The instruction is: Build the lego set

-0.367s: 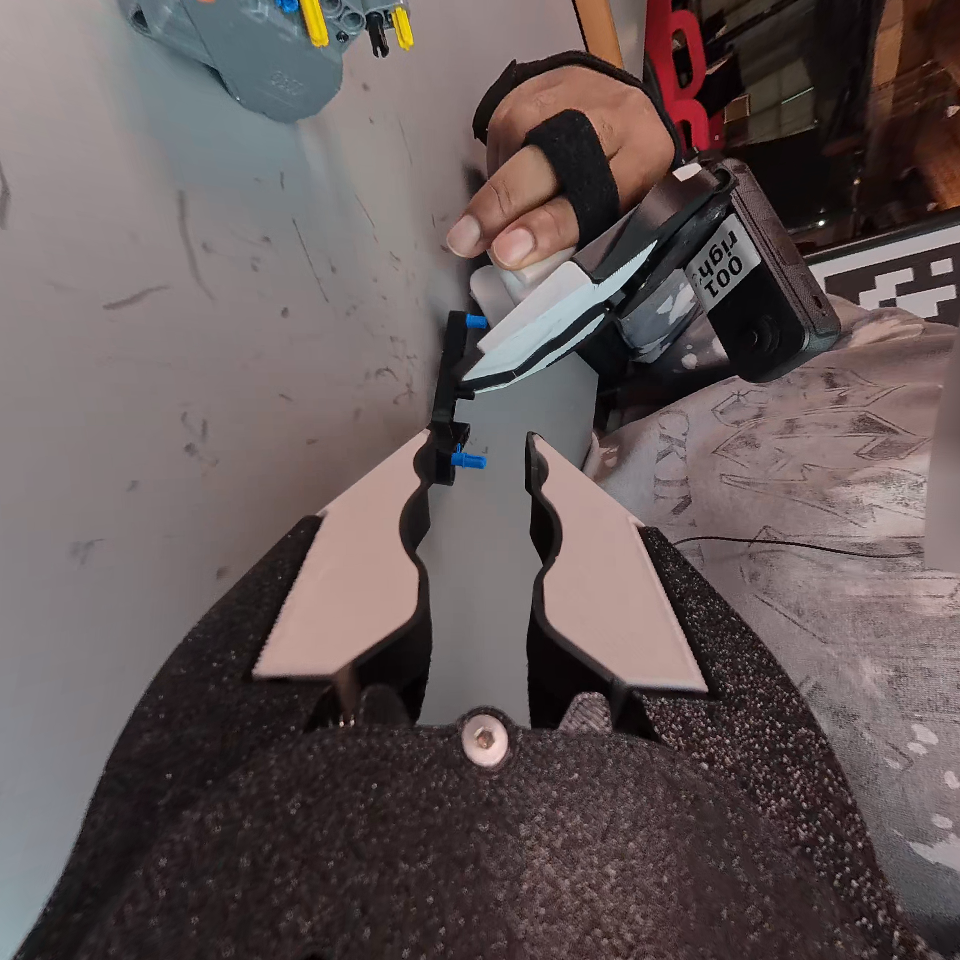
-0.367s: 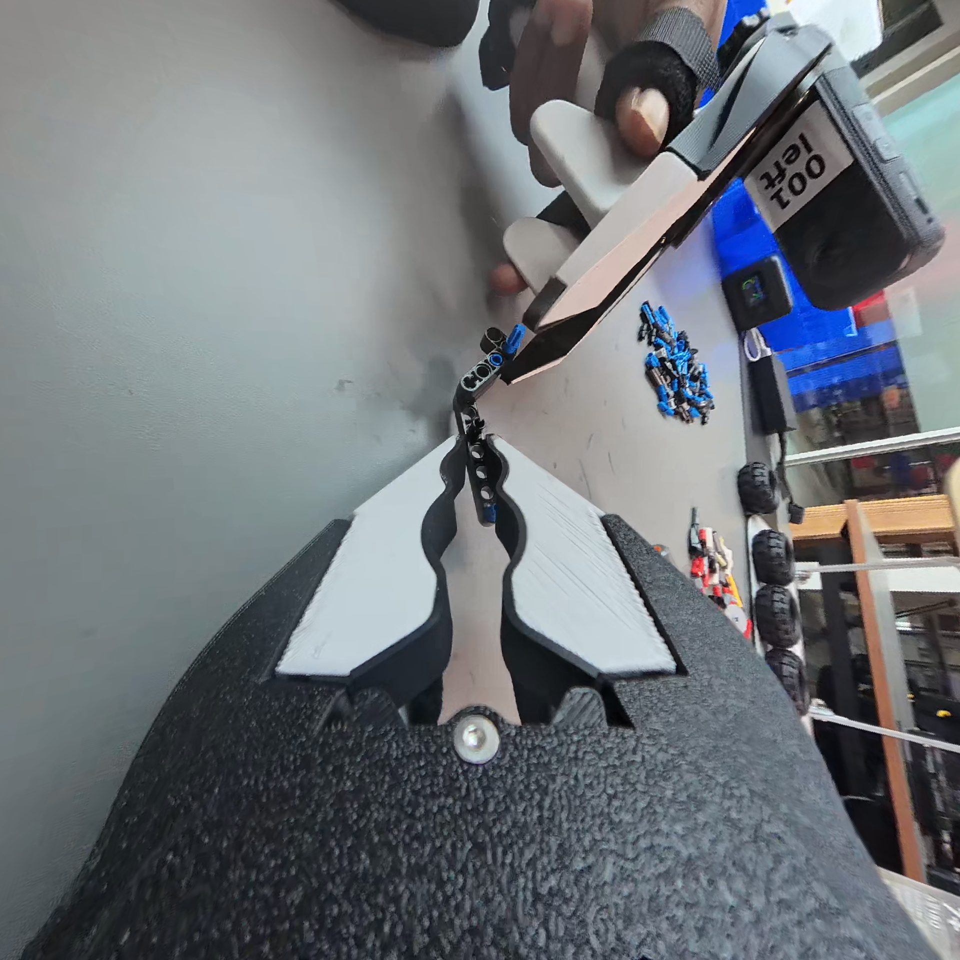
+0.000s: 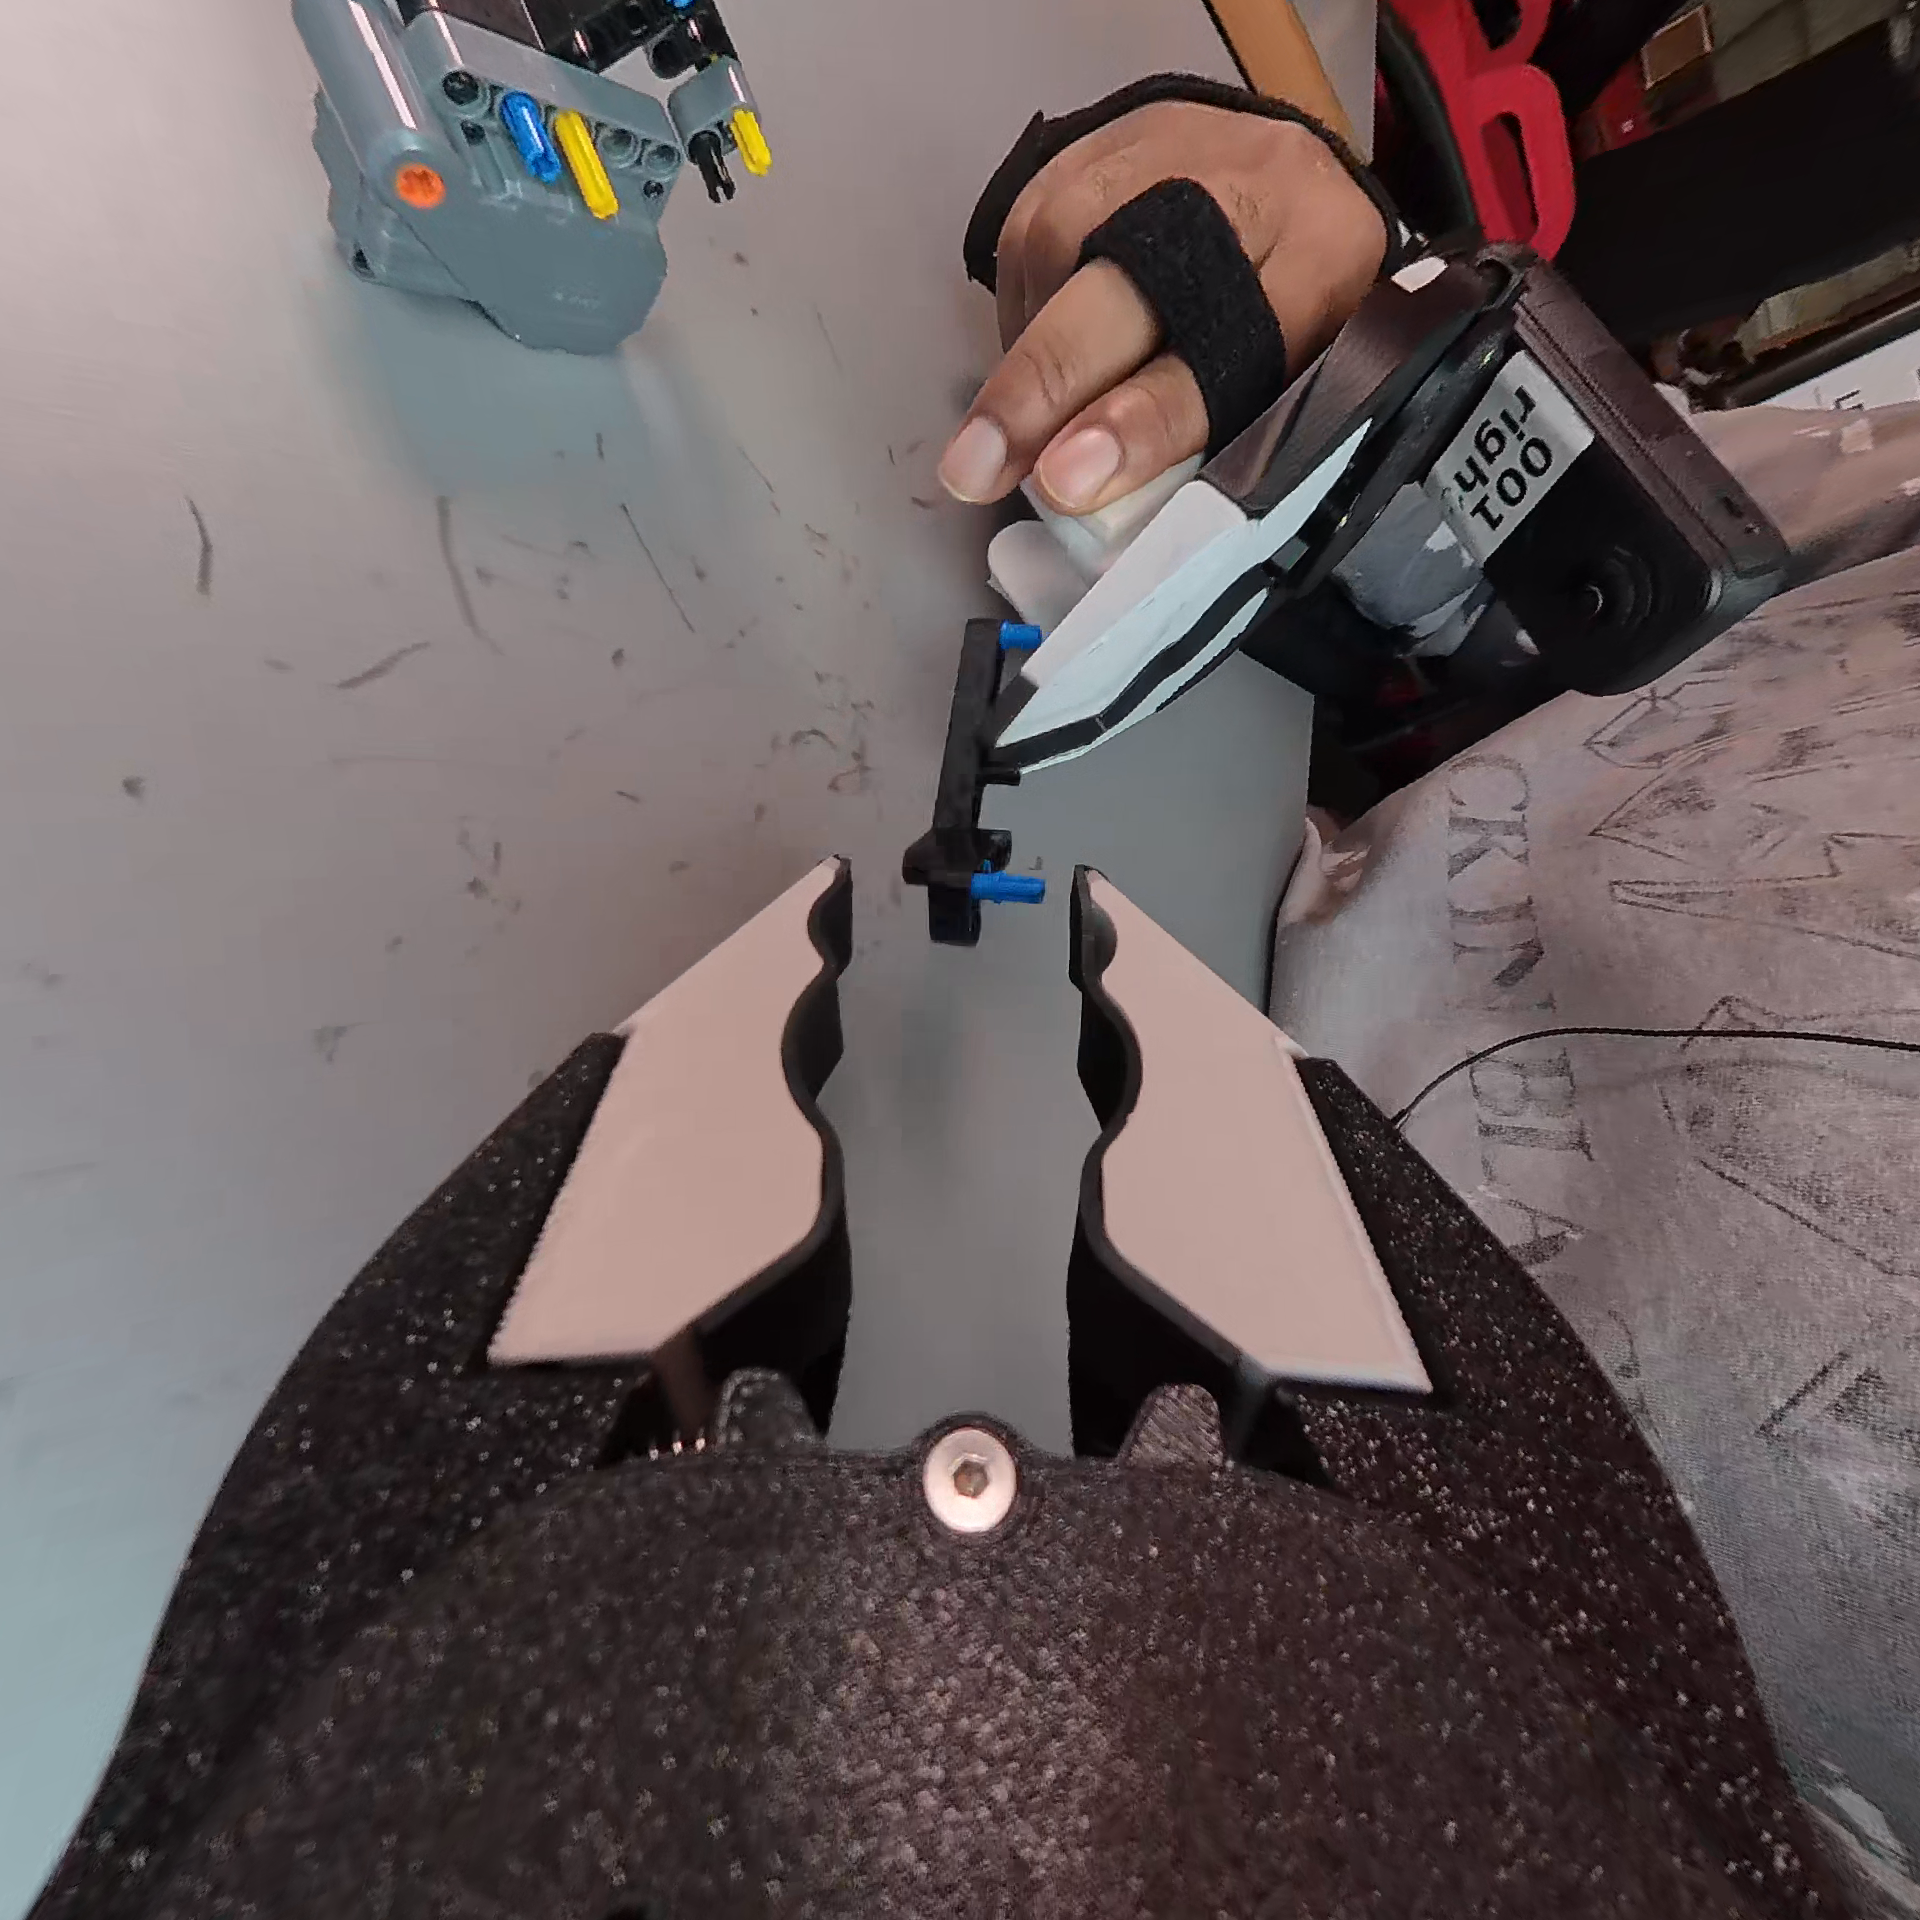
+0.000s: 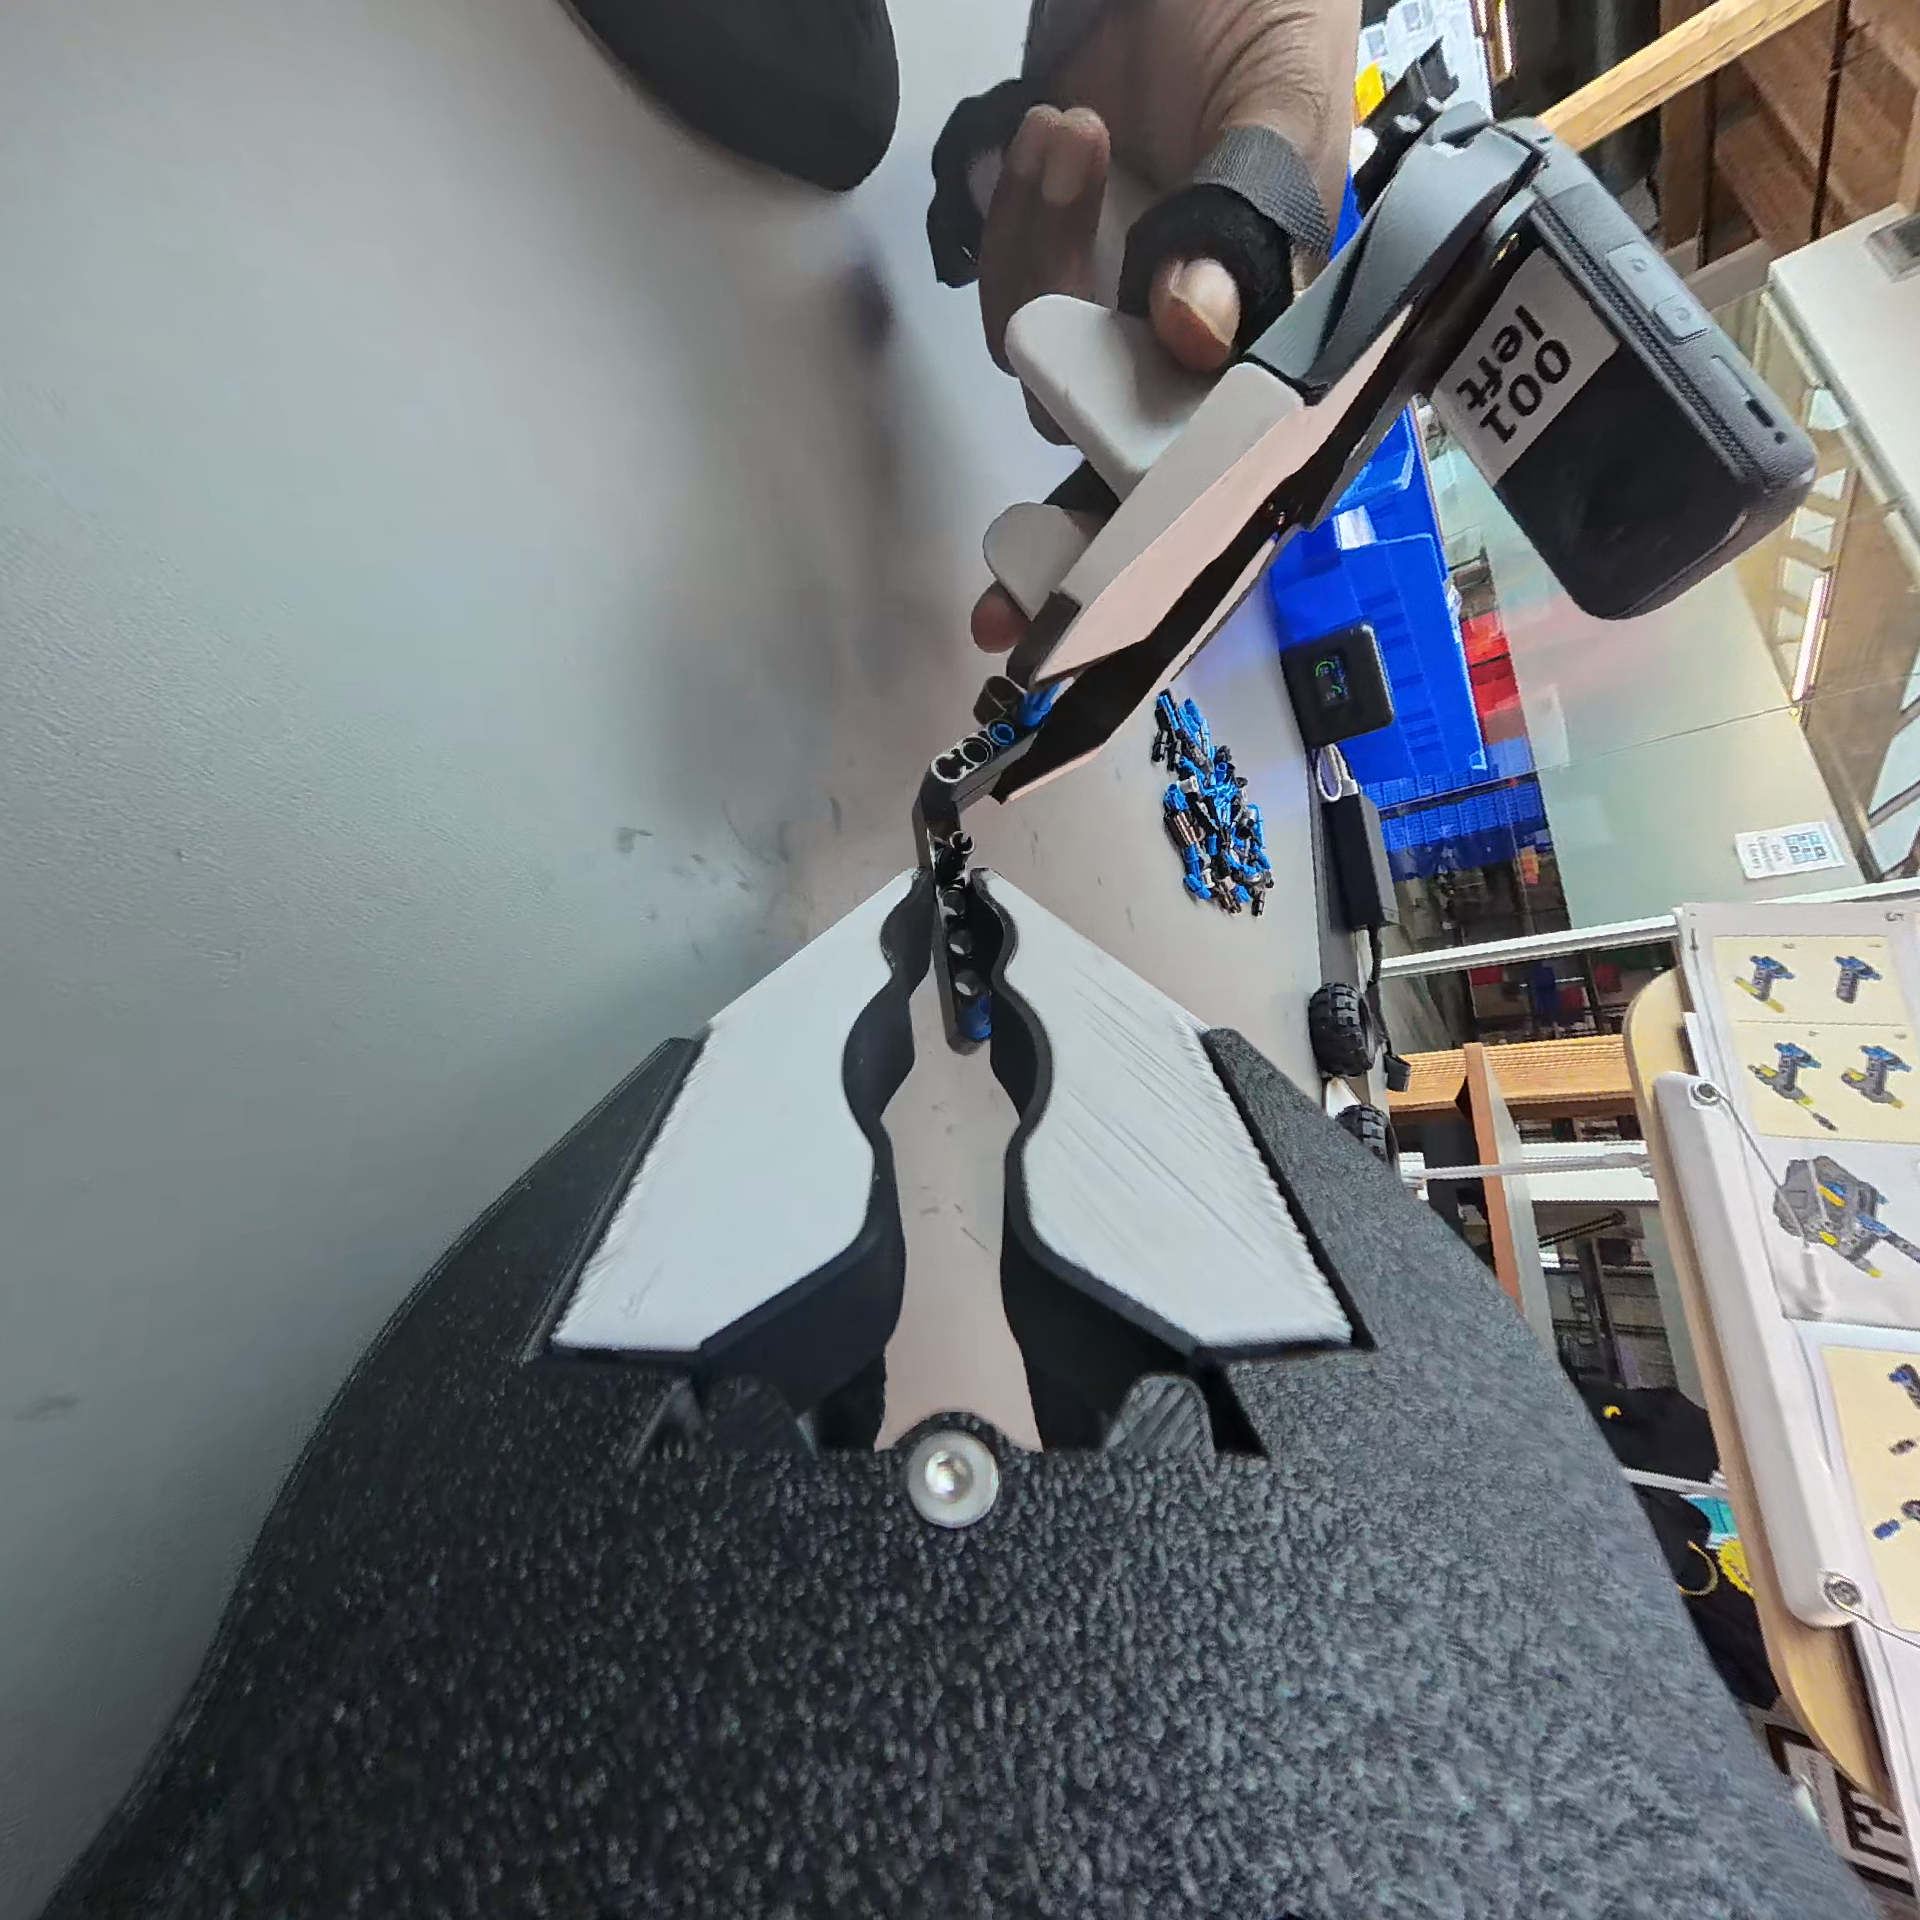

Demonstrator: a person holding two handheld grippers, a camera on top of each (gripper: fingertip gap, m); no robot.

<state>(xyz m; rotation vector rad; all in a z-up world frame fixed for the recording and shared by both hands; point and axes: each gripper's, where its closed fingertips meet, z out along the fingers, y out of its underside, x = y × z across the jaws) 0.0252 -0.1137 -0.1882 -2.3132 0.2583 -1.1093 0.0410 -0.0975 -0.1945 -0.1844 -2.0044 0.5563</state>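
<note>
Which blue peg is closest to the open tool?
The lower blue peg, sticking out of the black beam just ahead of the left tool. The upper peg sits farther off, beside the right tool.

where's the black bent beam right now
The black bent beam is pinched in the right gripper, off the table; its far end hangs between the left gripper's open fingertips.

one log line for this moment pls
left gripper: open, off part | right gripper: shut on black beam | blue pins: seated | grey motor block: on table
</note>
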